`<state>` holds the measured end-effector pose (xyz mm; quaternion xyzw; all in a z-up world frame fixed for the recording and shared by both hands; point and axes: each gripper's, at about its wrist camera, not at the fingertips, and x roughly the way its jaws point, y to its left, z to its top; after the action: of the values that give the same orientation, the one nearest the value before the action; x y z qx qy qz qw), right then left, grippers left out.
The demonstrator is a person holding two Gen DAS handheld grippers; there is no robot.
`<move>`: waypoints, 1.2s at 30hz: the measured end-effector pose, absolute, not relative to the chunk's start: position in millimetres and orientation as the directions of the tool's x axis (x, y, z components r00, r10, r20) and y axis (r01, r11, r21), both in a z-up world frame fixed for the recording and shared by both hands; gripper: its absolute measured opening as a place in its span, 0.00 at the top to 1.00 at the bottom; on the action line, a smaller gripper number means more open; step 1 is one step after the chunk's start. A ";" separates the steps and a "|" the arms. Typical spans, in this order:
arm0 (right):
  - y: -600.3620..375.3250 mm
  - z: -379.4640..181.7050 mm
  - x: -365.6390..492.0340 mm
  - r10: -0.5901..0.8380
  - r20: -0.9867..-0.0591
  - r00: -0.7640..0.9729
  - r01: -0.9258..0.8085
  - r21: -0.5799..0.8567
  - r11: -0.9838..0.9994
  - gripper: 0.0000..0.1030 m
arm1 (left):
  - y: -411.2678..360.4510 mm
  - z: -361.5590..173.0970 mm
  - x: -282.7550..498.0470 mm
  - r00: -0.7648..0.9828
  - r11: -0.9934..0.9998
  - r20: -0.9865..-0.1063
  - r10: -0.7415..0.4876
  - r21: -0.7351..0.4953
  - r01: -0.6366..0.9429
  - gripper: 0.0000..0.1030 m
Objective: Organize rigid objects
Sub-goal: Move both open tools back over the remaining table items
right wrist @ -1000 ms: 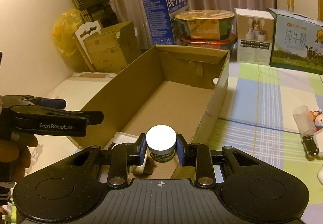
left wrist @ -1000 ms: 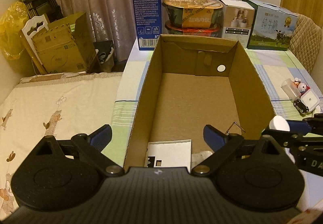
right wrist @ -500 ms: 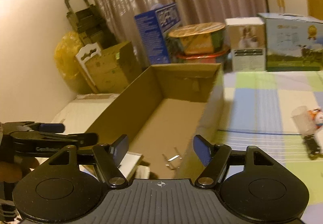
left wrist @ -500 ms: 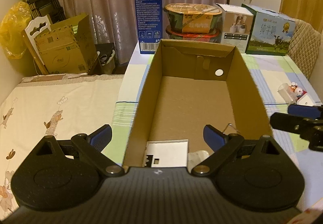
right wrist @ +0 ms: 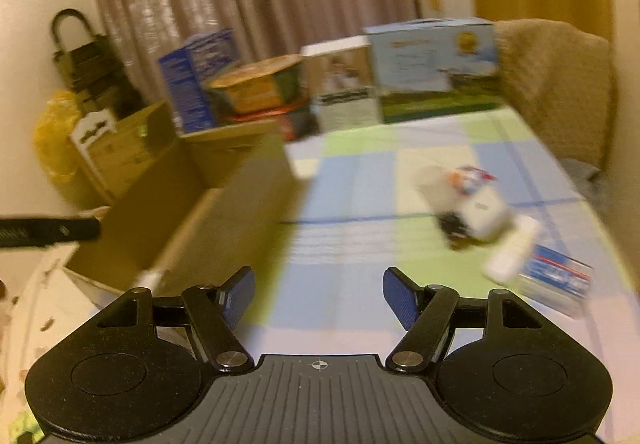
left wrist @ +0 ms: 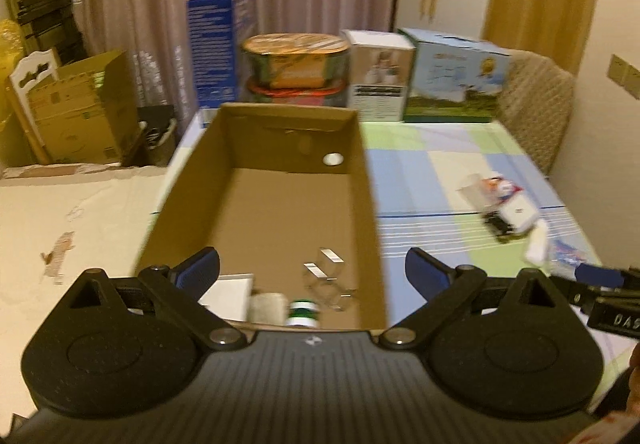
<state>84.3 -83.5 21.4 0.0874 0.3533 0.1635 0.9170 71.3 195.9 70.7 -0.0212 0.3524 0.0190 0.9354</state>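
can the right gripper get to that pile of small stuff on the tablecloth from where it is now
Probably yes. The right gripper has its jaws open and empty, and only bare tablecloth lies between it and the pile of small items, ahead to its right.

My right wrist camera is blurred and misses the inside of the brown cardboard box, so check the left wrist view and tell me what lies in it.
Observer: A small white jar with a green label sits on the floor of the brown cardboard box, at its near end.
Operator: List what is beside it.
Observer: A flat white card lies to its left. Some small shiny clips lie just beyond it, to the right.
Operator: Report the left gripper.
Observer: The left gripper hovers over the near end of the box, jaws wide apart and holding nothing.
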 end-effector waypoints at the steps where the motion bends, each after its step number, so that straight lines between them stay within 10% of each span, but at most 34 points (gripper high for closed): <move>1: -96.8 20.5 79.8 0.342 -0.625 0.702 -0.212 0.275 0.938 0.34 | 186.5 72.3 71.0 0.754 0.999 -0.657 0.008 -0.033 -0.040 0.05; 15: -216.5 21.6 57.9 0.215 -0.669 0.711 -0.096 0.211 0.973 0.33 | 66.8 57.7 86.2 0.718 0.986 -0.680 -0.149 -0.048 0.159 0.04; 36: -262.5 -41.8 165.4 0.295 -0.800 0.523 -0.509 -0.016 0.861 0.33 | -12.7 -22.5 166.2 0.598 0.917 -0.751 -0.280 -0.025 0.398 0.04</move>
<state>165.4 -262.5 -41.8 -0.1247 0.4293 0.2328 0.8637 166.2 -12.7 -22.5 0.0726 0.4061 -0.1905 0.8908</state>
